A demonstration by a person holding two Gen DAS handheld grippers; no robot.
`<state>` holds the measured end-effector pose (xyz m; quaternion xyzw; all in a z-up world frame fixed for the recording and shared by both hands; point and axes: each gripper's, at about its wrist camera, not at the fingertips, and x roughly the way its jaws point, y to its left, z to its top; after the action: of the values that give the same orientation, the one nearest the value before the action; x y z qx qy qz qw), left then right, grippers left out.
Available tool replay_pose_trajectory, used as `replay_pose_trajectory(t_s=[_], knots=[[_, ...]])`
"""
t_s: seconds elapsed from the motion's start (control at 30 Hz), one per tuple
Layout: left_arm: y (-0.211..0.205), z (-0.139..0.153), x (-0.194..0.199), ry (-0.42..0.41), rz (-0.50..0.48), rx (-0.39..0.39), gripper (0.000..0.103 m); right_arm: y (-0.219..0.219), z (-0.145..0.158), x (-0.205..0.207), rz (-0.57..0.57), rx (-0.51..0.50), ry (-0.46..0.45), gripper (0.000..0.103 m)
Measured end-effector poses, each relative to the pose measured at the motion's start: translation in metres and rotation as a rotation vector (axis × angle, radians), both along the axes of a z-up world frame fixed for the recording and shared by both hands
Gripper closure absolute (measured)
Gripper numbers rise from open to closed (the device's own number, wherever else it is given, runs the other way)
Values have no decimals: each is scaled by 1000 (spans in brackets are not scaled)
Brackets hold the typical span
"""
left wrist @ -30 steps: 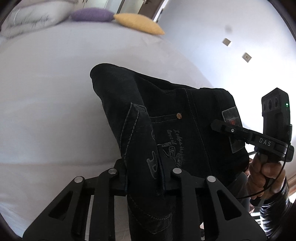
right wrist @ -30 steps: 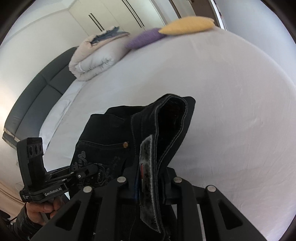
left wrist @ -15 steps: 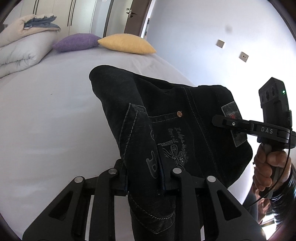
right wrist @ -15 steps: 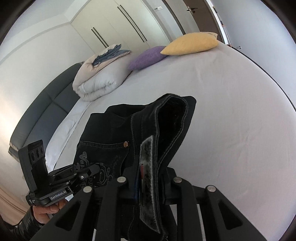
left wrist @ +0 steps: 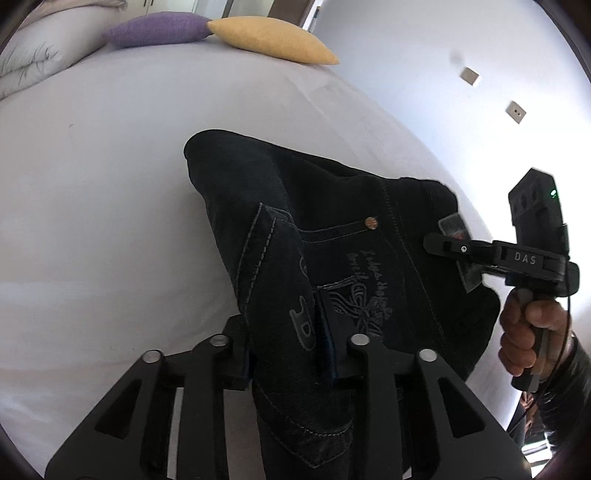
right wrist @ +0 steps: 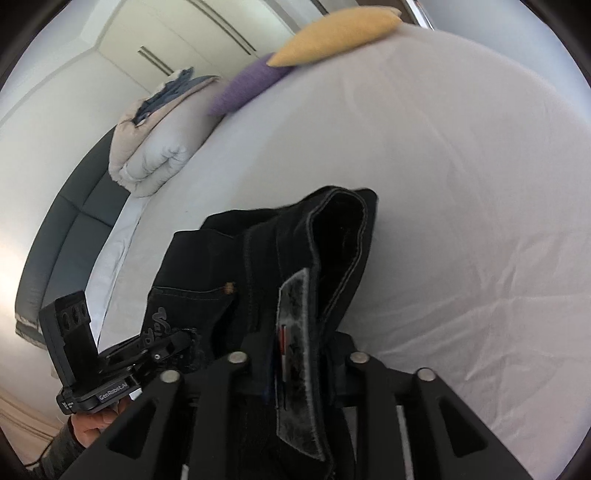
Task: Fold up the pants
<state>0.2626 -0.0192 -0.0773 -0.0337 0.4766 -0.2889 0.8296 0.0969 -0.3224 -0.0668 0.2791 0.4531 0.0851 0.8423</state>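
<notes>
My left tool (left wrist: 291, 343) and right tool (right wrist: 295, 354) each pinch the stiff black stitched denim pants (left wrist: 332, 236) above the smooth white bed (left wrist: 92, 184). Only my right view shows the puffy folded duvet (right wrist: 155, 155).

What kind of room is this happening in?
Most likely a bedroom. A wide bed with a pale sheet fills the view, with yellow and purple pillows and a folded duvet at its head, and wardrobe doors behind.

Black pants (left wrist: 332, 229) carry pale grey stitching, grey printed lettering and a copper rivet (left wrist: 370, 222); the bed (left wrist: 110, 184) is plain white; one purple cushion (left wrist: 155, 27) beside one mustard-yellow cushion (left wrist: 273, 40); both grippers matte black.
</notes>
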Motion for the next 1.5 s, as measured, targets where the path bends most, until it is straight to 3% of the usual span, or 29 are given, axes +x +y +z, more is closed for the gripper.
replay_pose_trajectory(t_s=[0.03,0.17,0.3,0.37,0.4,0.53,0.6,0.7,0.73,0.77,0.97,1.23,1.33,1.4,1.5], knots=[[3,-2,0,1,10,0,62,-4,-6,-2,-11,18,1,60],[20,-8,-5,17,42,-42,57,-19,-12,-11,-56,123,-22,58],[31,13,-19,-84,81,20,57,-23,5,-33,-122,46,-37,48],[36,37,-48,-214,112,101,50,-21,19,-49,-154,-19,-55,46],[38,46,-56,-262,122,118,41,-17,31,-62,-166,-53,-88,46],[44,103,-132,-582,214,170,0,8,87,-116,-211,-249,-235,38],[46,127,-169,-728,235,175,0,24,113,-141,-235,-340,-318,31],[42,159,-213,-840,278,197,0,52,156,-188,-275,-457,-478,8],[41,167,-225,-854,297,196,0,58,166,-198,-289,-479,-516,0],[42,175,-237,-860,313,190,0,68,179,-215,-305,-505,-577,0],[61,218,-299,-917,294,111,0,94,236,-275,-361,-558,-738,0],[71,258,-363,-978,315,185,0,125,295,-336,-487,-697,-885,0],[68,255,-374,-977,338,253,0,134,295,-346,-435,-695,-866,0],[70,249,-371,-911,367,281,0,137,288,-345,-425,-687,-810,0],[74,231,-362,-721,389,261,0,135,267,-334,-411,-644,-686,0]])
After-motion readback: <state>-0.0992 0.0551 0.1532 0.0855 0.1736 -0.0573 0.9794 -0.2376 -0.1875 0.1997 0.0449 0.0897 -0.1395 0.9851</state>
